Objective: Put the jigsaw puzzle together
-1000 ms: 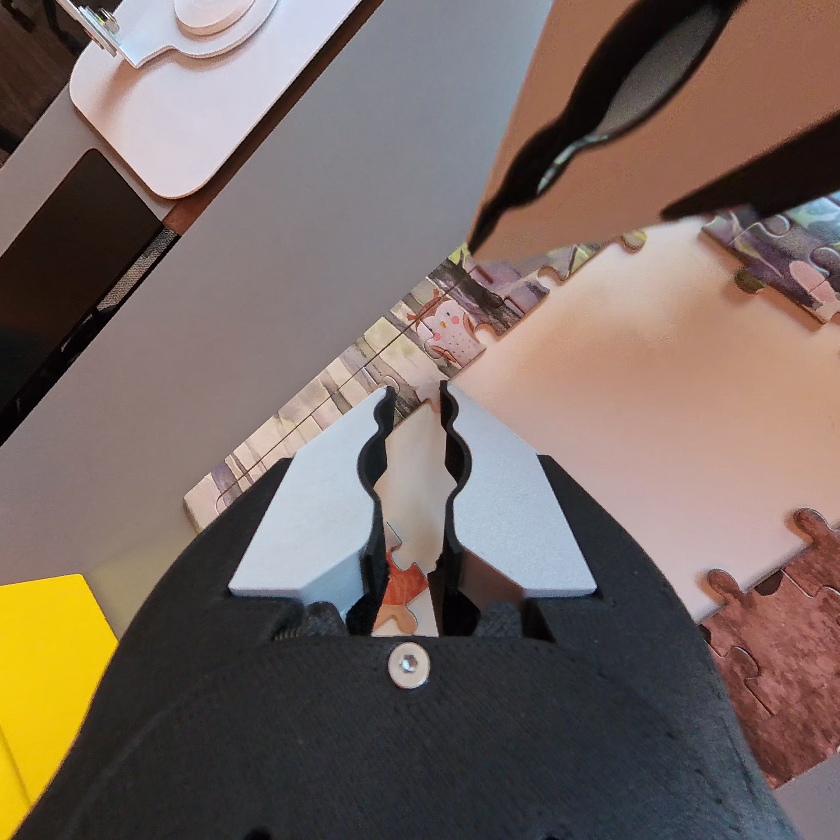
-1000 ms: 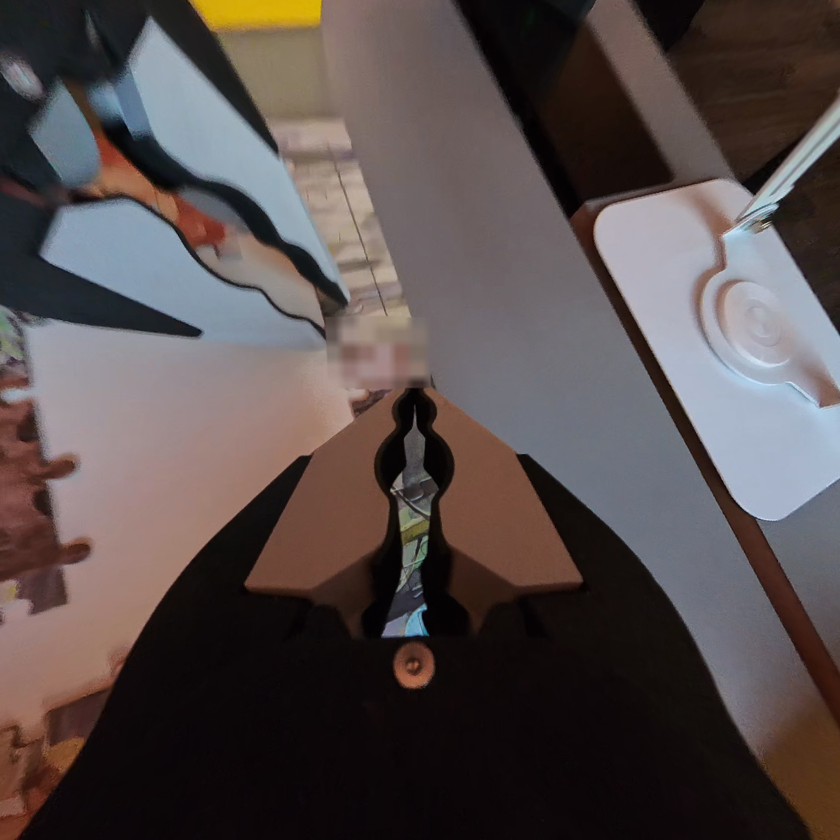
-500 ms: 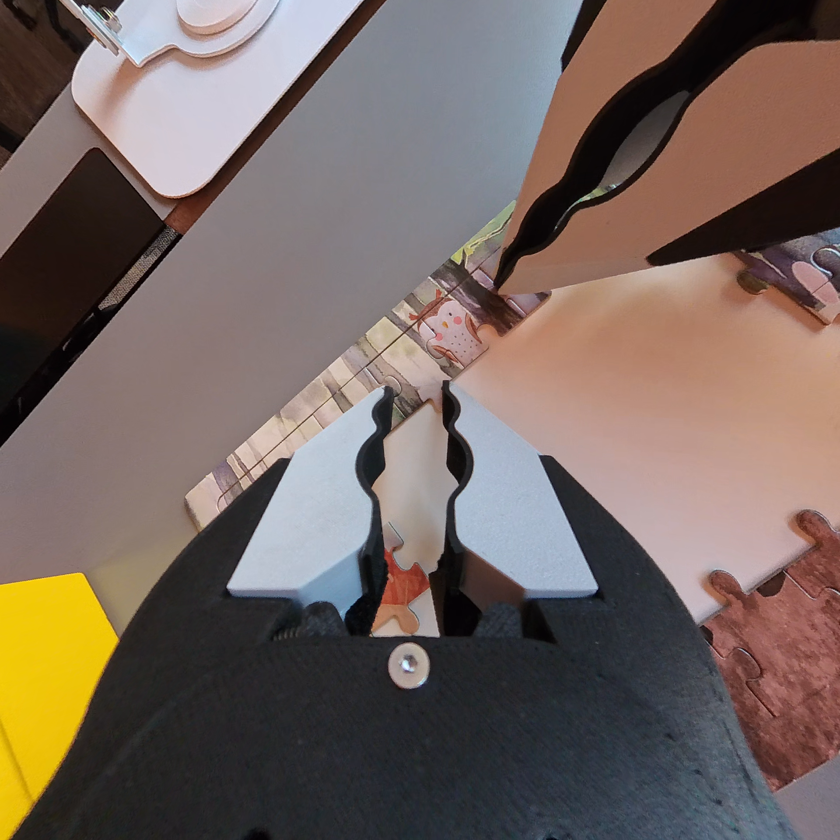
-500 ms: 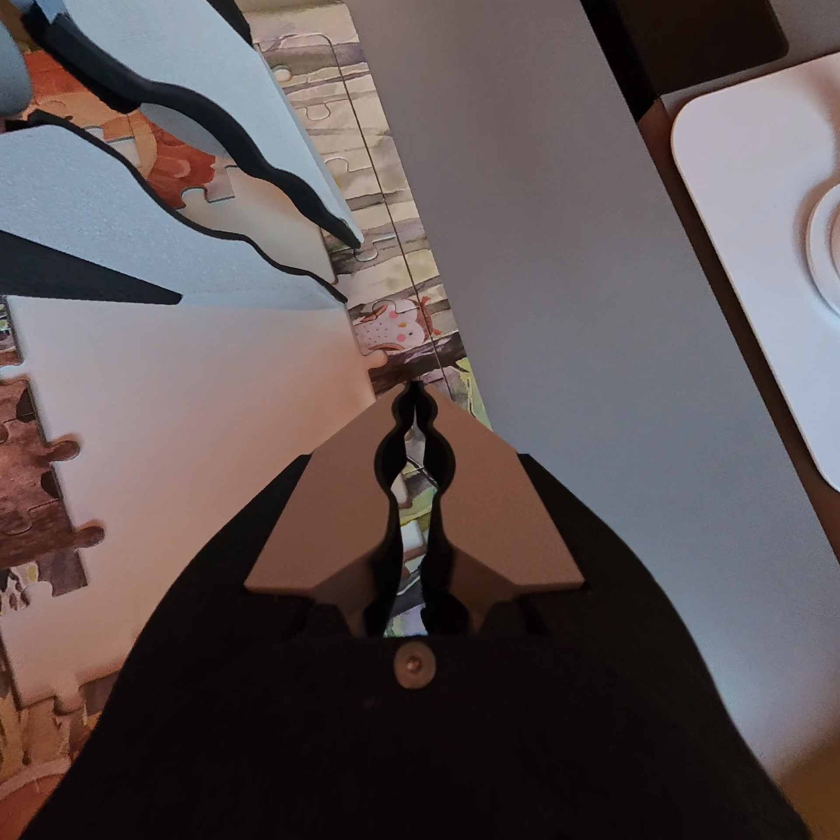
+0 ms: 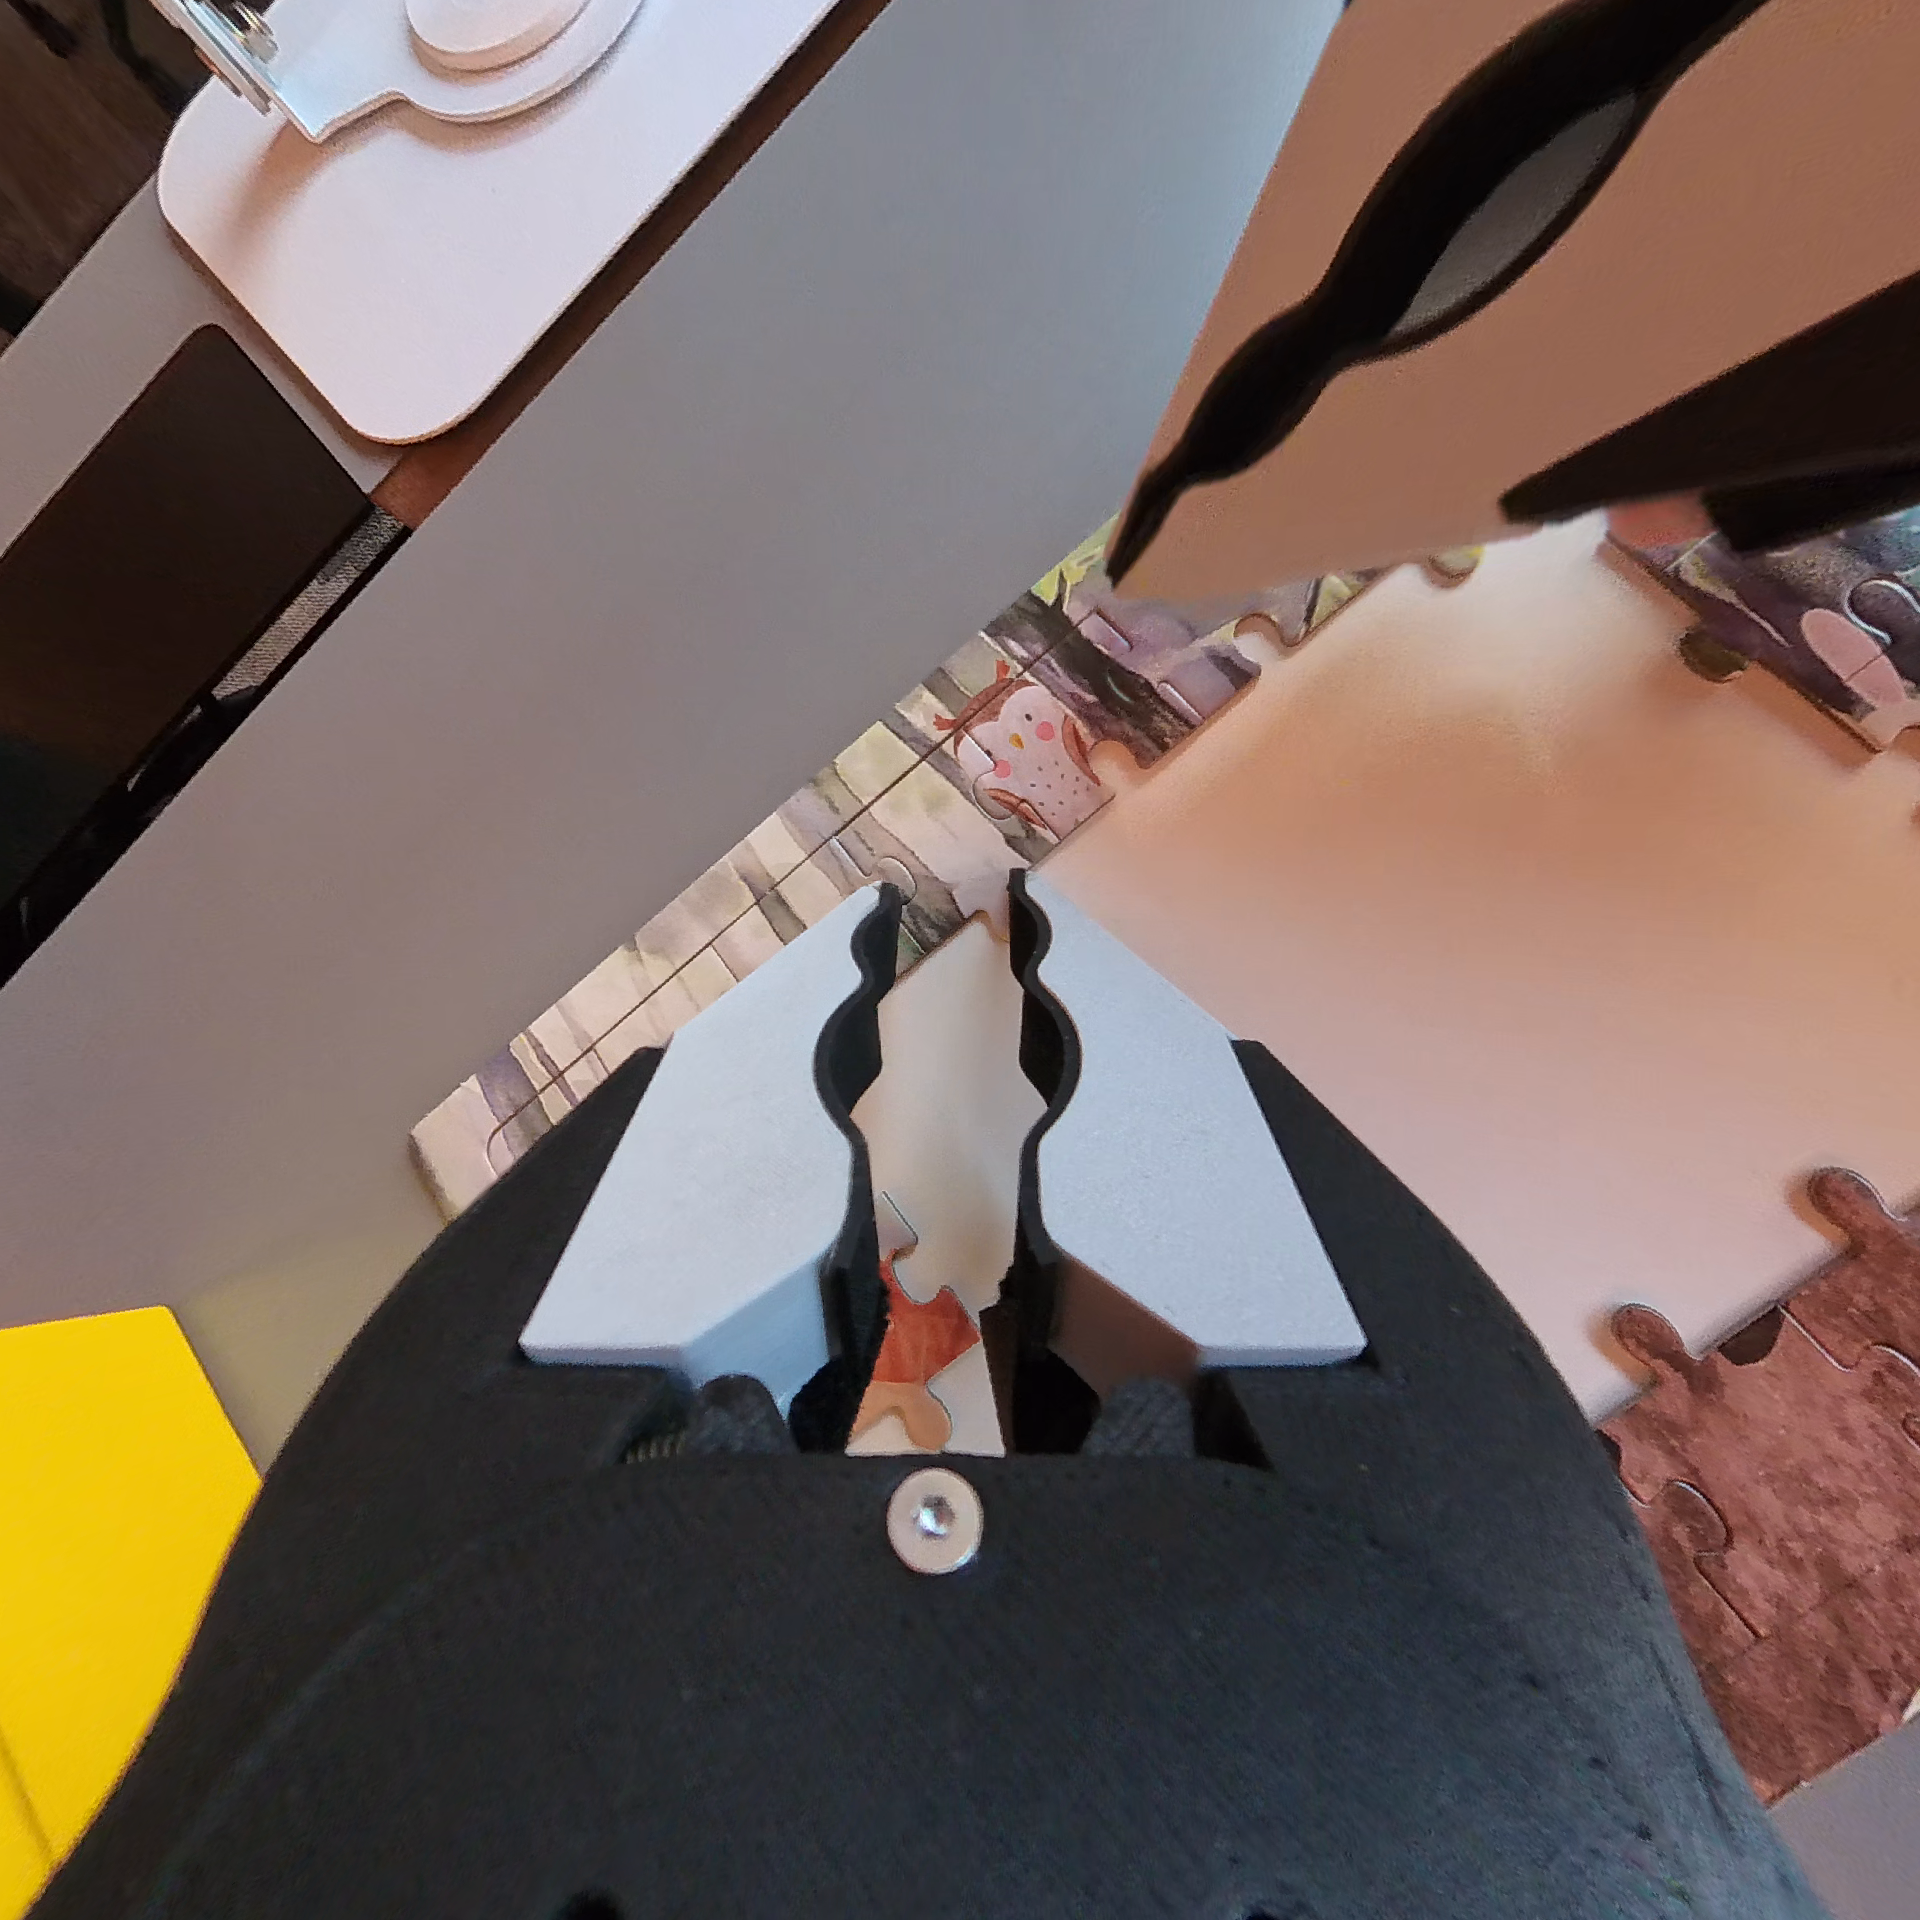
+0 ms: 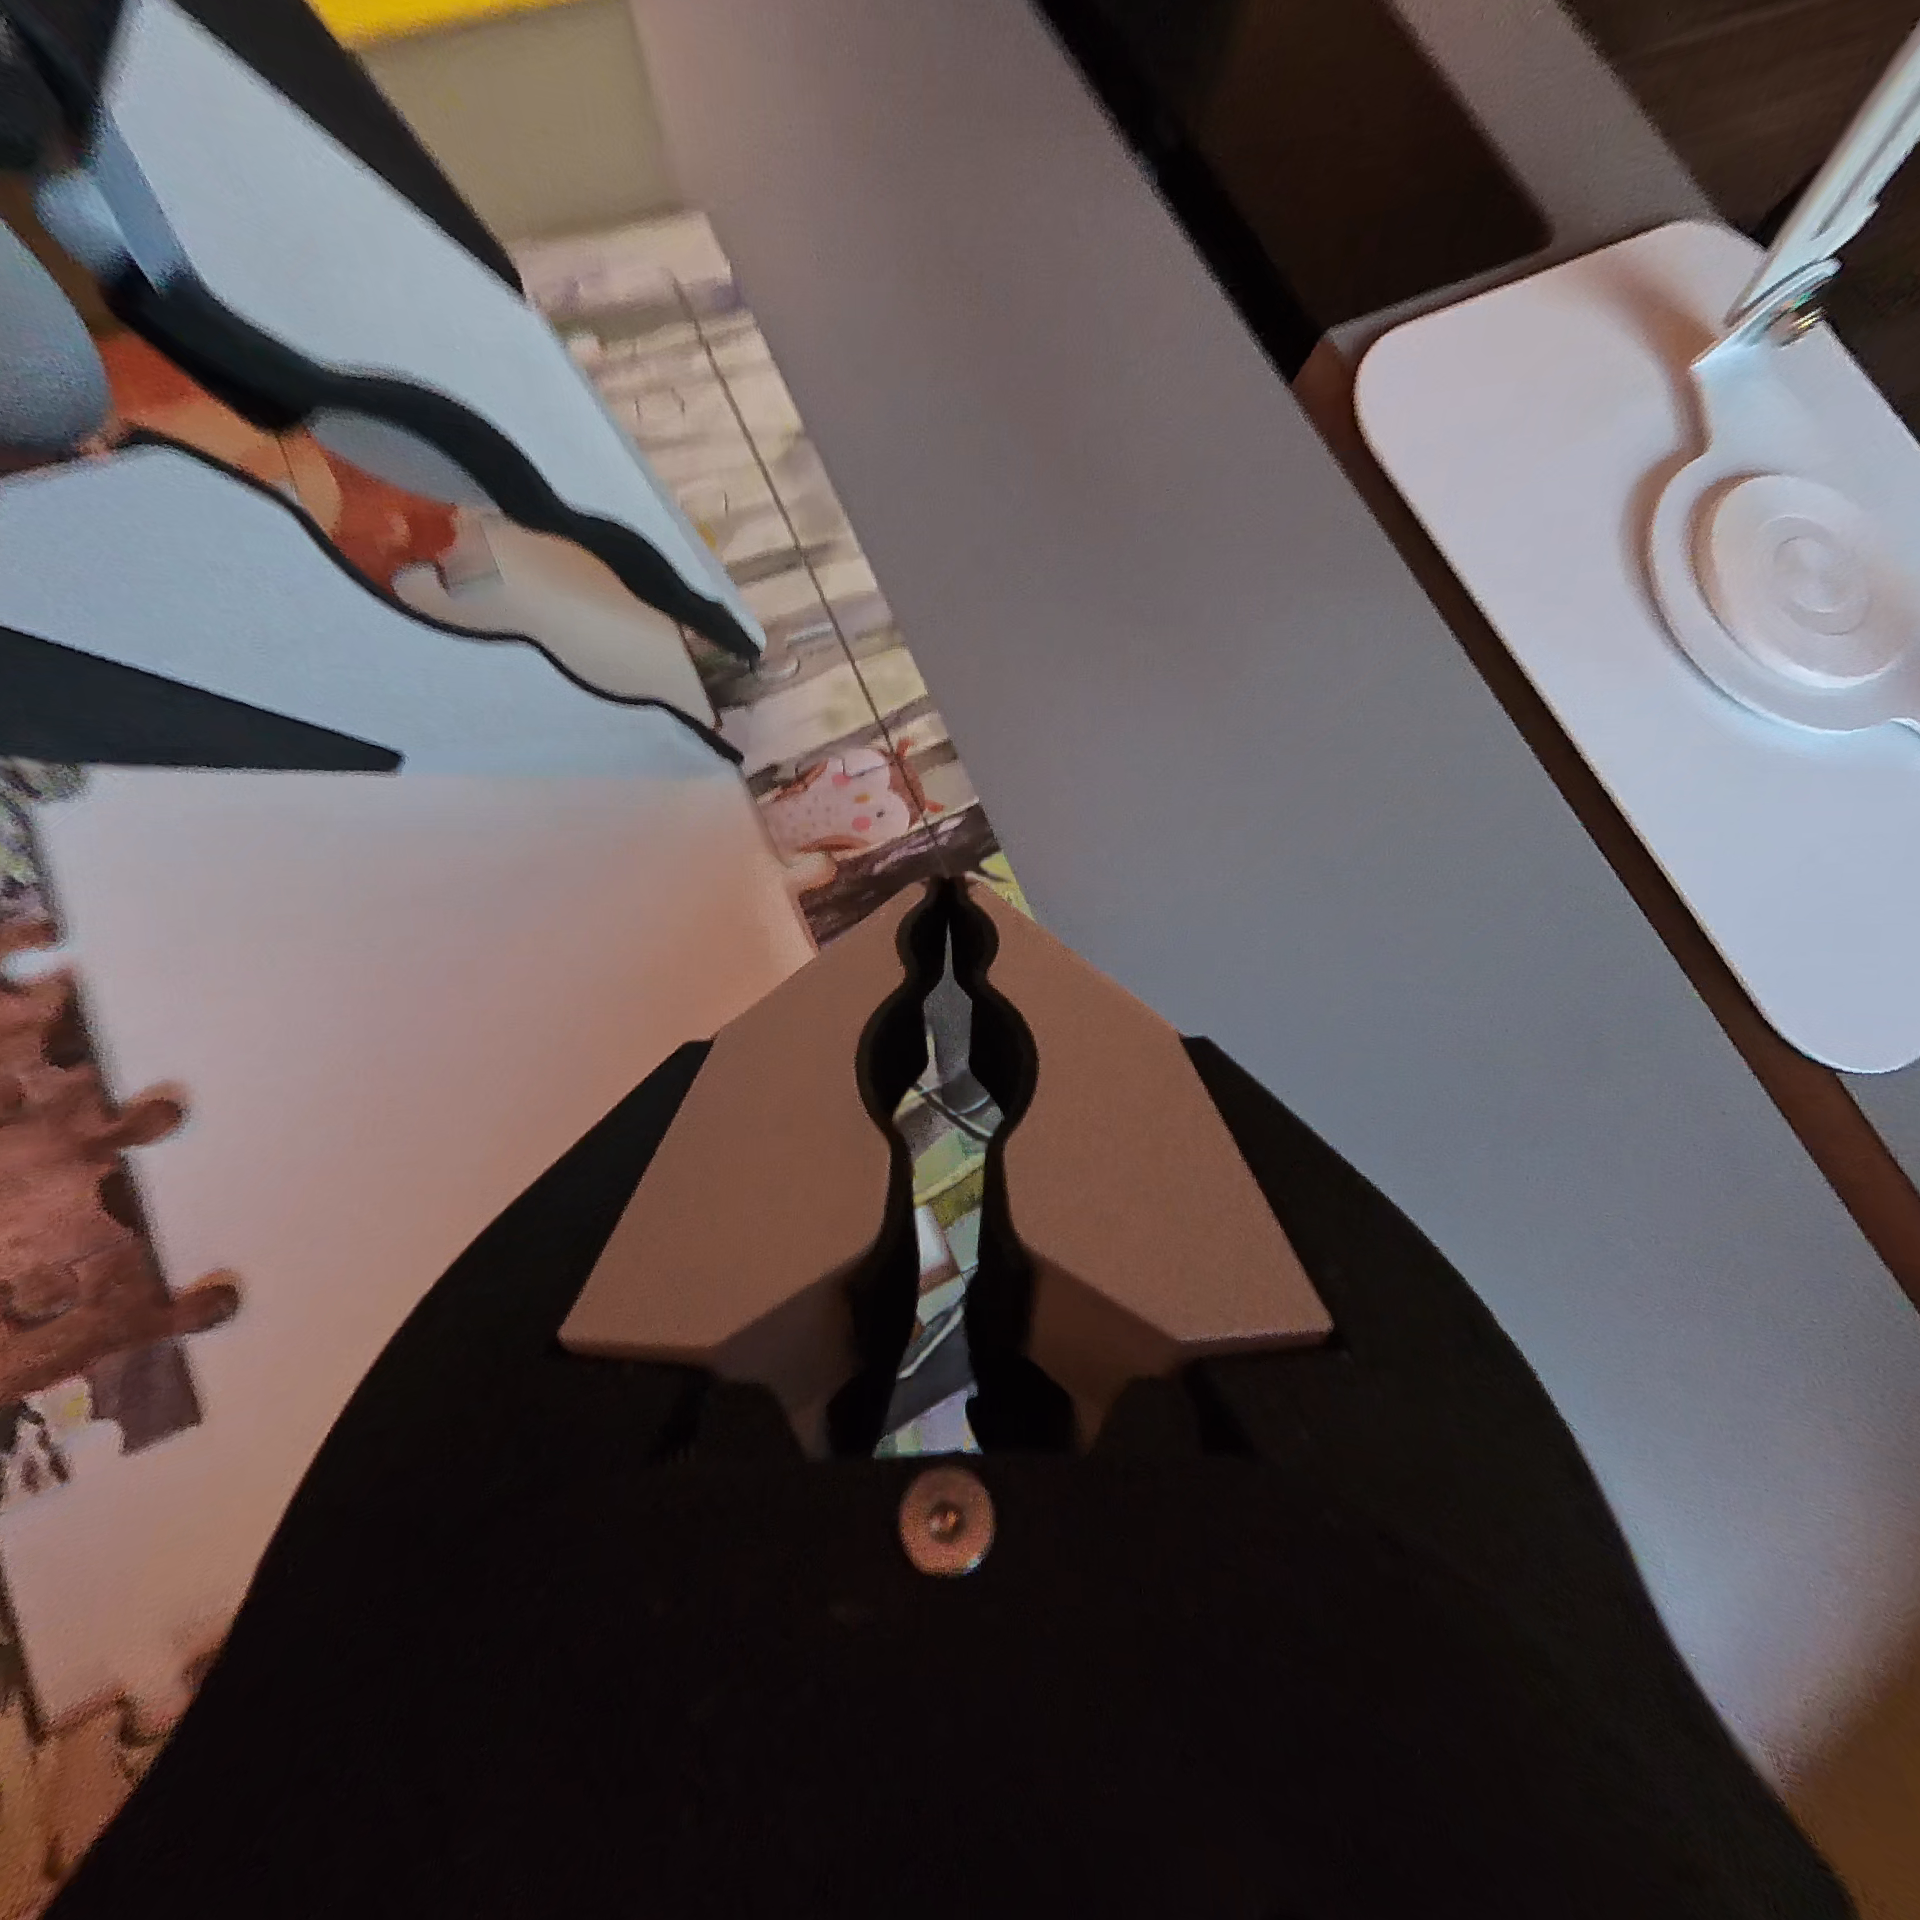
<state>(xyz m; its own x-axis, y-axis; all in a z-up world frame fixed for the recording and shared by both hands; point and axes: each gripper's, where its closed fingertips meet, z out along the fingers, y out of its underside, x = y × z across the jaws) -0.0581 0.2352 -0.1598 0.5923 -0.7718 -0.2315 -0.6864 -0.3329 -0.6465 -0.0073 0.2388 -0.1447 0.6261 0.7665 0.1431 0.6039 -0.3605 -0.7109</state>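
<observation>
1. the puzzle (image 5: 1039, 764) lies flat on the grey counter (image 5: 727, 468), partly built: a strip of joined pieces with a pink owl (image 5: 1029, 753) runs along its far edge, brown pieces (image 5: 1766, 1455) fill another side, and the middle is a bare pale board (image 5: 1455, 883).
2. left gripper (image 5: 951, 899): jaws spread a little, tips just above the strip's inner edge, near the owl; through the gap an orange piece (image 5: 920, 1340) shows lying on the board, not pinched.
3. right gripper (image 6: 948, 894): jaws almost pressed together, pinching a thin piece (image 6: 951, 1039) edge-on between them; its tip sits over the strip just beside the owl (image 6: 836, 795), close to the puzzle's far edge.
4. in the left view the right gripper (image 5: 1132, 540) hangs over the strip beyond the owl, a grey sliver in its gap.
5. a white pad (image 6: 1662, 623) lies on the counter's far side; something yellow (image 5: 94, 1507) sits at the near left corner.
</observation>
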